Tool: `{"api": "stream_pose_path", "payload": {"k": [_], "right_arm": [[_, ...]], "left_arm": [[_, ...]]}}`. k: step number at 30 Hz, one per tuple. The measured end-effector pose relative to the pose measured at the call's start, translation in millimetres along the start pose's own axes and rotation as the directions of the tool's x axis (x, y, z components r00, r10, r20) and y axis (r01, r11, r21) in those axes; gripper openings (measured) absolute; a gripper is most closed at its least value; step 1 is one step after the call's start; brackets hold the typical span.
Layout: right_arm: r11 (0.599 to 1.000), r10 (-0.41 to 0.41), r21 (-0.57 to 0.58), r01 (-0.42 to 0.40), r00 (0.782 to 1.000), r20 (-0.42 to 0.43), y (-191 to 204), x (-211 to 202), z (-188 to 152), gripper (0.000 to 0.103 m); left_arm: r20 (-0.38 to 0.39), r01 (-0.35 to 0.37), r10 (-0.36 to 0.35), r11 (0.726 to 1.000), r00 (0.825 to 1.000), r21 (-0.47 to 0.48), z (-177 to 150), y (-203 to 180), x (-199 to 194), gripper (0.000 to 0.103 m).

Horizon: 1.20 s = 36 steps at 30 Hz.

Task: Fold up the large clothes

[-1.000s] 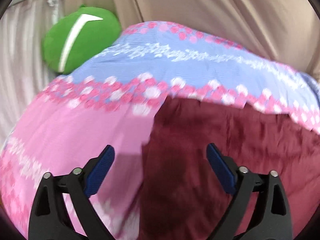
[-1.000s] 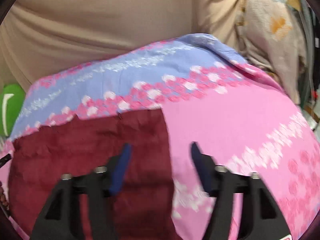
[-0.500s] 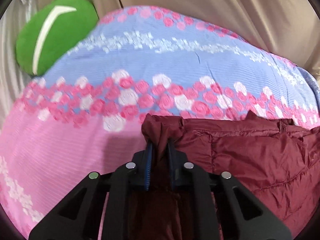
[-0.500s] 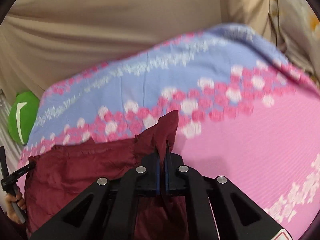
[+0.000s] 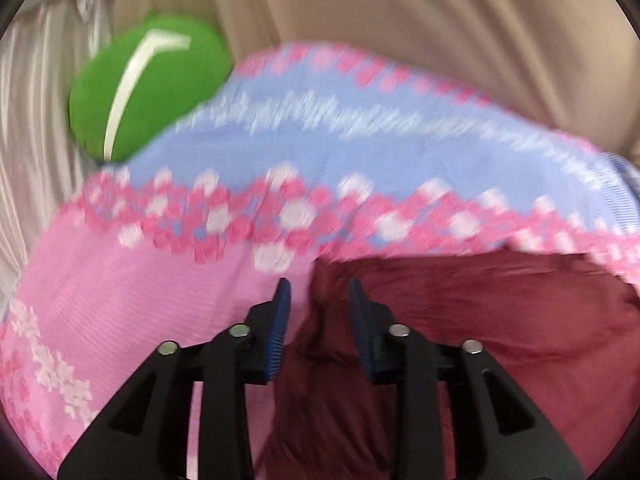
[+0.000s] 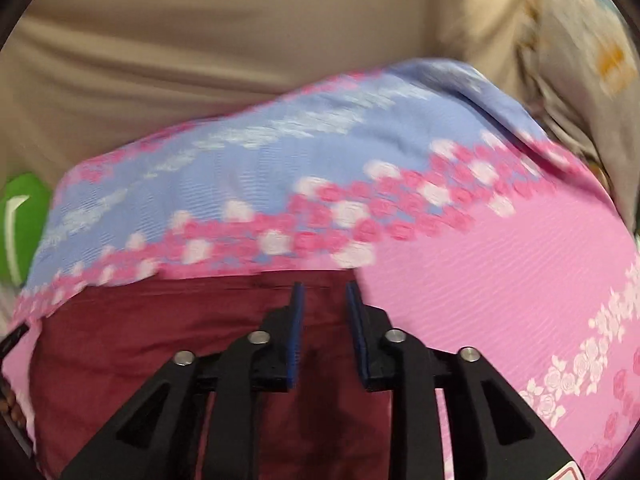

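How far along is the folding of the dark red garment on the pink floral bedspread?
Done: the dark red garment lies flat on the pink floral bedspread. In hand: nothing; the left gripper and right gripper sit at its top corners, jaws apart. Left: whether more folds remain can't be told.

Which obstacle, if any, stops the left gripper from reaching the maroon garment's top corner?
Probably none. The left gripper has its jaws apart, straddling the maroon garment at its upper left corner on the floral bedspread; nothing lies between them.

Matt maroon cloth garment (image 5: 500, 320)
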State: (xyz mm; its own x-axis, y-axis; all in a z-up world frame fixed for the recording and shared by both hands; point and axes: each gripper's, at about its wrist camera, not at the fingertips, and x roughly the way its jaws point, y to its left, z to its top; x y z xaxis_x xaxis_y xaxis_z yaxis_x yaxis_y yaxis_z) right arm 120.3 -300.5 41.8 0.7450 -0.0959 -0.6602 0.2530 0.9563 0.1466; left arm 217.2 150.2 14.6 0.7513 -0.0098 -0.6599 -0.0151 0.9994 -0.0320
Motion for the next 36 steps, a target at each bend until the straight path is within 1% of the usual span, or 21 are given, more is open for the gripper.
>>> {"api": "stream_pose_path", "payload": {"k": [2,3,5,6,7,8,10,12,13,16,18,19,23,25,26,27,28,29,32,34,36], "right_arm": [[0.994,0.080,-0.072,-0.081,0.997,-0.016,31,-6,-6,0.042],[0.983,0.138,-0.114,-0.143,0.989,-0.051,55,-4,-15,0.042],[0.960,0.209,-0.162,-0.227,0.971,-0.120,91,5,-34,0.042],[0.951,0.226,-0.181,-0.250,0.963,-0.144,104,9,-44,0.041],[0.940,0.233,-0.211,-0.268,0.957,-0.174,118,14,-57,0.041],[0.929,0.216,-0.259,-0.263,0.956,-0.197,131,24,-69,0.038],[0.926,0.161,-0.311,-0.214,0.969,-0.189,136,37,-80,0.035],[0.944,0.151,-0.262,-0.201,0.969,-0.196,124,44,-73,0.034],[0.959,0.128,-0.226,-0.170,0.974,-0.188,110,42,-63,0.034],[0.965,0.122,-0.215,-0.150,0.983,-0.140,105,37,-36,0.042],[0.955,0.168,-0.222,-0.195,0.976,-0.136,114,39,-20,0.057],[0.951,0.185,-0.223,-0.214,0.972,-0.143,119,45,-14,0.060],[0.939,0.192,-0.231,-0.253,0.947,-0.258,139,101,-4,0.062],[0.942,0.180,-0.228,-0.248,0.942,-0.283,146,106,-12,0.061],[0.942,0.179,-0.225,-0.249,0.940,-0.290,147,110,-15,0.050],[0.942,0.177,-0.229,-0.247,0.941,-0.287,148,113,-16,0.024],[0.940,0.183,-0.231,-0.252,0.942,-0.282,149,112,-16,0.015],[0.937,0.201,-0.224,-0.268,0.938,-0.282,149,111,-17,0.002],[0.936,0.201,-0.248,-0.250,0.958,-0.207,155,97,-9,0.001],[0.935,0.204,-0.256,-0.244,0.964,-0.172,158,91,-3,0.001],[0.937,0.204,-0.252,-0.242,0.965,-0.167,158,95,0,0.001]], "left_arm": [[0.037,0.073,-0.074,0.996,0.997,0.045,-1,-20,-26,0.048],[0.039,0.127,-0.130,0.988,0.991,0.088,-5,-36,-37,0.051],[-0.008,0.207,-0.209,0.964,0.978,0.165,-19,-66,-42,0.051],[-0.053,0.246,-0.240,0.948,0.969,0.201,-30,-82,-38,0.052],[-0.076,0.256,-0.245,0.941,0.967,0.220,-37,-89,-34,0.053],[-0.102,0.251,-0.232,0.938,0.967,0.240,-46,-98,-26,0.053],[-0.135,0.229,-0.201,0.941,0.970,0.249,-61,-102,-7,0.053],[-0.134,0.226,-0.200,0.949,0.971,0.220,-65,-94,-1,0.053],[-0.133,0.225,-0.200,0.951,0.971,0.212,-66,-93,-2,0.053],[-0.130,0.226,-0.204,0.955,0.970,0.190,-67,-90,0,0.054],[-0.123,0.215,-0.194,0.958,0.973,0.192,-68,-92,1,0.056],[-0.119,0.209,-0.189,0.959,0.975,0.193,-68,-91,0,0.056],[-0.112,0.194,-0.174,0.961,0.978,0.197,-70,-96,-2,0.057],[-0.115,0.199,-0.180,0.962,0.977,0.185,-68,-95,-1,0.058],[-0.117,0.203,-0.184,0.963,0.976,0.176,-65,-93,0,0.059],[-0.120,0.204,-0.185,0.964,0.975,0.169,-62,-91,3,0.059],[-0.120,0.199,-0.181,0.966,0.976,0.164,-58,-89,5,0.059],[-0.118,0.189,-0.171,0.968,0.978,0.163,-54,-87,8,0.060],[-0.121,0.174,-0.156,0.972,0.980,0.155,-42,-82,19,0.061],[-0.123,0.166,-0.148,0.973,0.981,0.157,-37,-80,26,0.063],[-0.132,0.163,-0.142,0.973,0.981,0.164,-33,-80,36,0.064]]}}
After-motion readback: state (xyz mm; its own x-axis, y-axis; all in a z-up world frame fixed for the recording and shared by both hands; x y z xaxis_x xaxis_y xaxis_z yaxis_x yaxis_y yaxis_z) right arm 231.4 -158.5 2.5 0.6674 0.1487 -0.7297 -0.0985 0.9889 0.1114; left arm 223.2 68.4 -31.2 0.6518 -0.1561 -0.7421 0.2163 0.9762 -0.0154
